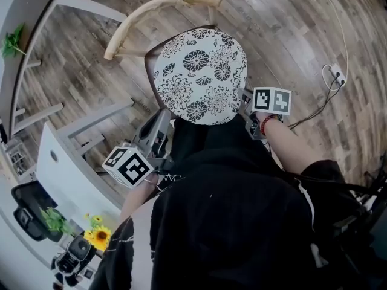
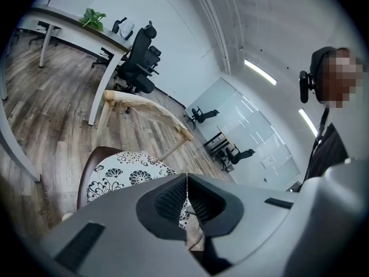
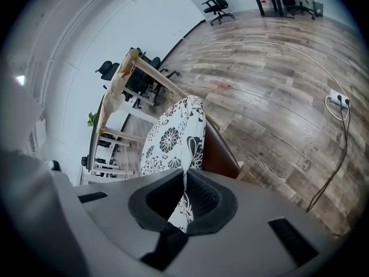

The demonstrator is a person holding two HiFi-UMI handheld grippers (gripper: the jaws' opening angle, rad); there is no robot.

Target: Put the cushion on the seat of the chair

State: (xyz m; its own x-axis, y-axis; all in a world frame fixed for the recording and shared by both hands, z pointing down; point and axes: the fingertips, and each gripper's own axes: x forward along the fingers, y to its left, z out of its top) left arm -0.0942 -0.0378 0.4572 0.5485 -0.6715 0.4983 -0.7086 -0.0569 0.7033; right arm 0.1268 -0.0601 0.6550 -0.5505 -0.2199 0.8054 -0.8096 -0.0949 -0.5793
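A round white cushion with black flower print hangs just above the chair, covering most of its brown seat. The chair's curved pale wooden backrest lies beyond it. My left gripper is shut on the cushion's near-left edge, and my right gripper is shut on its right edge. In the left gripper view the cushion lies nearly flat over the brown seat, its edge pinched between the pads. In the right gripper view the cushion runs edge-on away from the shut jaws.
A white desk stands close at the left, with sunflowers beside it. A power strip with cables lies on the wooden floor at the right. Black office chairs stand at a far desk. The person's dark clothing fills the near foreground.
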